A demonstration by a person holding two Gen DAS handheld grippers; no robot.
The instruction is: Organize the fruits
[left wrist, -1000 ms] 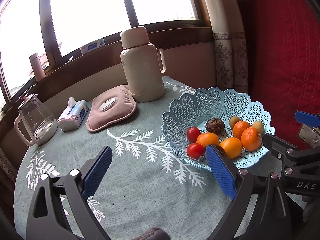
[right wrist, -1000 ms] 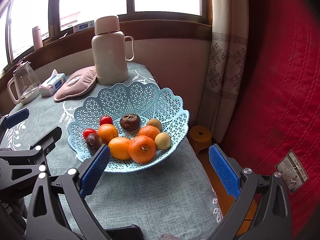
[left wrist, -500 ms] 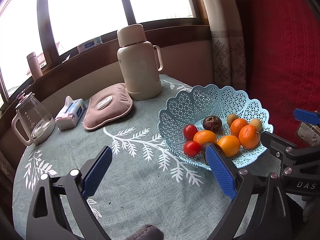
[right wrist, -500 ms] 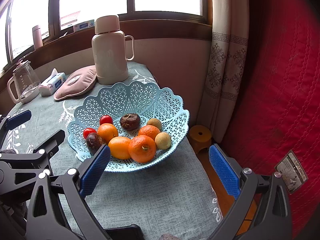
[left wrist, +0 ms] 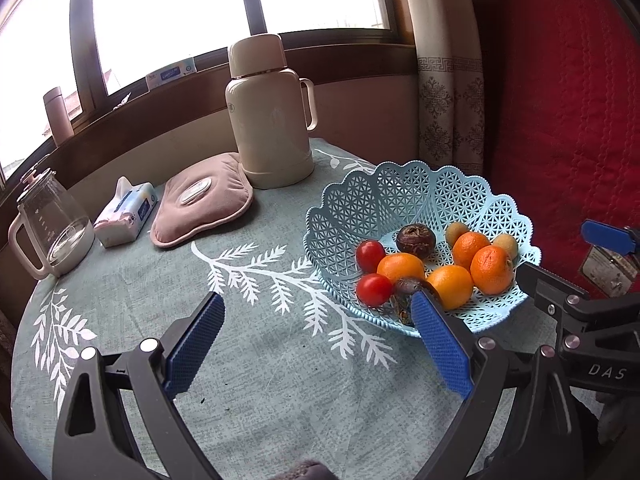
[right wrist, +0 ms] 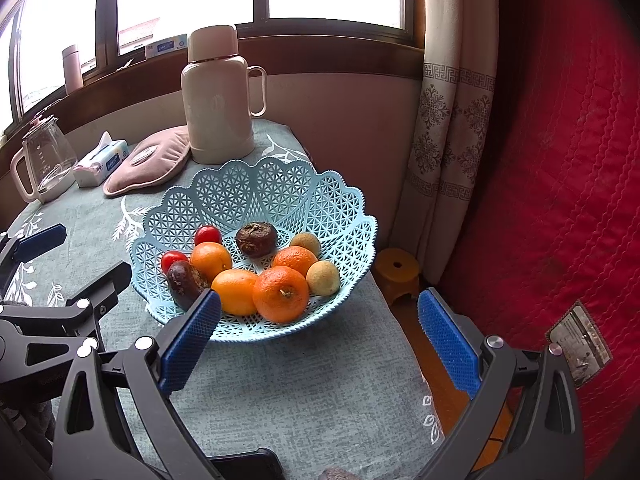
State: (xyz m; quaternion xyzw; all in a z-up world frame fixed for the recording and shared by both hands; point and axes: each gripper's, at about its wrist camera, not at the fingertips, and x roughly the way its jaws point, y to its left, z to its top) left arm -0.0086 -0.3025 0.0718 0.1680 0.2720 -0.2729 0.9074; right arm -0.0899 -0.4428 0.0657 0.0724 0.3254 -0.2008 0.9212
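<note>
A light blue lattice basket [left wrist: 400, 188] [right wrist: 280, 188] stands on the round table and holds several oranges [right wrist: 280, 294], two red tomatoes [left wrist: 374, 289], two dark wrinkled fruits [right wrist: 256, 238] and two small yellow-green fruits [right wrist: 323, 278]. My left gripper [left wrist: 316, 338] is open and empty, low over the tablecloth just left of the basket. My right gripper [right wrist: 320, 338] is open and empty too, hovering at the basket's near right side by the table edge. Each gripper shows at the edge of the other's view.
A cream thermos jug [left wrist: 270, 108], a pink cushion [left wrist: 204, 198], a tissue pack [left wrist: 126, 214] and a glass kettle [left wrist: 50, 224] stand along the back of the table. A red quilted surface [right wrist: 560, 160] fills the right. A yellow stool [right wrist: 398, 276] sits on the floor past the table edge.
The left gripper has drifted slightly back and left, so the basket sits a little lower and further left in its view. The right gripper has hardly moved. Both stay open.
</note>
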